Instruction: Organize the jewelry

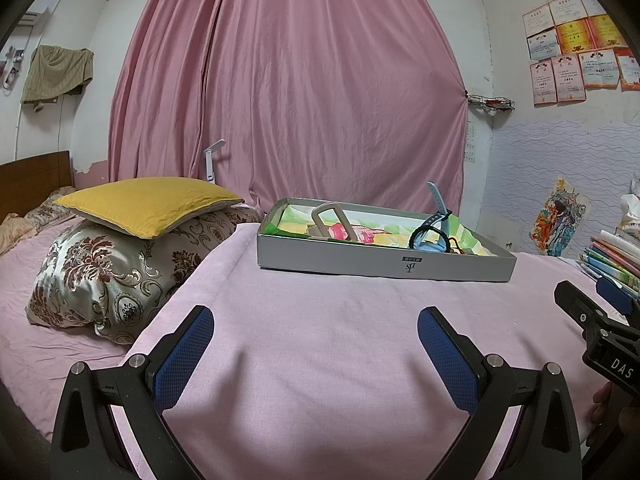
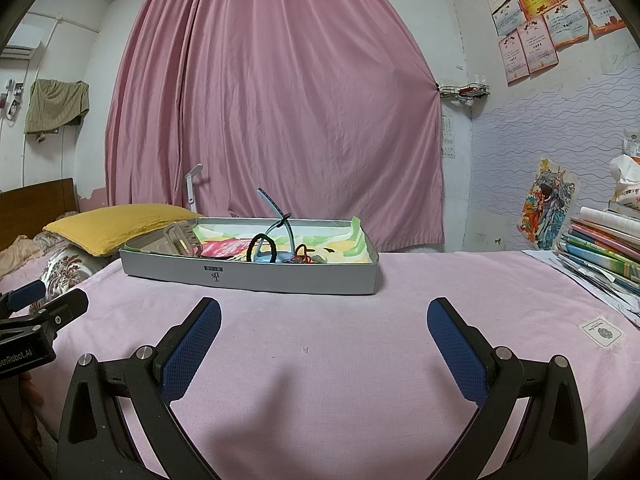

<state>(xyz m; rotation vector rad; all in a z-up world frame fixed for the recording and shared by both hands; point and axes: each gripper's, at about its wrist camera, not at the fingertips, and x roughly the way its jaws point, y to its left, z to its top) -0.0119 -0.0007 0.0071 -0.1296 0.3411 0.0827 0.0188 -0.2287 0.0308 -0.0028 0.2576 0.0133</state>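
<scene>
Grey cardboard tray (image 2: 248, 276) holding a blue watch (image 2: 276, 254) and hair clip (image 2: 182, 238) sits ahead on the pink blanket (image 2: 320, 360) — well beyond the left gripper (image 1: 316, 332) and right gripper (image 2: 324, 320), both spread wide, empty.

Jewelry (image 2: 276, 254) inside shallow grey box (image 2: 248, 276)

I see a bed (image 2: 360, 360) spread with a pink cover (image 1: 320, 340). A shallow grey box (image 2: 256, 276) lies flat on that cover, toward the far side. At the bed's left end a floral pillow (image 1: 104, 276) lies on it, with a yellow cushion (image 1: 148, 204) stacked on top. At the right edge a pile of books (image 2: 604, 252) rests on the cover, loose papers (image 2: 588, 276) beneath it.
</scene>
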